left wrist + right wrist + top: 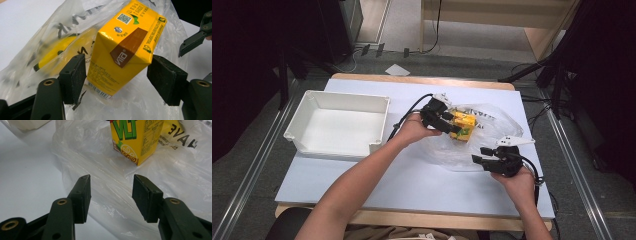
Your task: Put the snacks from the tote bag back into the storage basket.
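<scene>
Right gripper (484, 154), fingers parted and empty, hovers at the plastic bag's (492, 117) 5 o'clock edge, likely ready to pin it, while left gripper (451, 123) fingers straddle the yellow juice carton (125, 47) atop the bag without squeezing, white bin (307, 112) waiting at 9 o'clock on the worktop (412, 185).

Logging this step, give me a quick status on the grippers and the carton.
Left hand-held gripper open around yellow drink carton, right pad clear. Right hand-held gripper open, empty, over plastic bag. Carton rests on bag.
</scene>
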Demonstrator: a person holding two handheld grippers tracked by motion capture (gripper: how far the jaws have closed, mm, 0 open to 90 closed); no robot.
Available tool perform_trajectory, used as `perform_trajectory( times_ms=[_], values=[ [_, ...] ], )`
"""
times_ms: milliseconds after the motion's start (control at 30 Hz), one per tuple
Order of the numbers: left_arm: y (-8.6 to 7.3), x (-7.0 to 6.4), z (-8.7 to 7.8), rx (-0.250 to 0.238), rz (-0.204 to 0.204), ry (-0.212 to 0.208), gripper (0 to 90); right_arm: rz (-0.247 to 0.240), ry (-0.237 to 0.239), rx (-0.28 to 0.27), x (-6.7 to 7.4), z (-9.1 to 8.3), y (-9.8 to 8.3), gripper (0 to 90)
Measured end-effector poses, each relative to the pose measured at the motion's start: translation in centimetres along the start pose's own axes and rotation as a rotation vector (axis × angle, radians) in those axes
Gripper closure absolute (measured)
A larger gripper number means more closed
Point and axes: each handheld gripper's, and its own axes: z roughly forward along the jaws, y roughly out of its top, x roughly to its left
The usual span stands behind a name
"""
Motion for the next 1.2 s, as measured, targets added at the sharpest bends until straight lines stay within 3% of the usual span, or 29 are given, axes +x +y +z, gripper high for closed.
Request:
perform_trajectory(
  times_ms=[300, 500, 667, 800, 1033, 1133, 1200],
  values=[
    [0.8, -0.1, 1.3, -0.009, 0.005, -0.021, 31.9, 0.003, 0.005, 0.006, 0.0, 0.1, 0.0, 50.7],
    [1.4, -0.3, 2.1, 0.011, 0.043, -0.026, 29.1, 0.005, 0.006, 0.015, -0.1, 0.2, 0.0, 50.7],
    [1.7, -0.3, 2.7, 0.012, 0.049, -0.051, 27.3, 0.004, 0.008, 0.015, -0.1, 0.3, 0.0, 50.7],
    [1.7, -0.5, 3.1, -0.006, 0.04, -0.047, 27.5, 0.002, 0.007, 0.014, -0.2, 0.3, -0.1, 50.7],
    [1.7, -0.4, 3.1, 0.004, 0.027, -0.054, 29.3, 0.01, 0.008, 0.018, -0.3, 0.3, -0.1, 50.8],
    [1.8, -0.6, 3.1, 0.028, 0.055, -0.032, 32.8, 0.01, 0.007, 0.019, -0.4, 0.3, -0.1, 50.8],
    [1.7, -0.7, 3.0, 0.041, 0.056, -0.022, 43.6, 0.011, 0.007, 0.019, -0.4, 0.3, -0.1, 50.8]
  ],
)
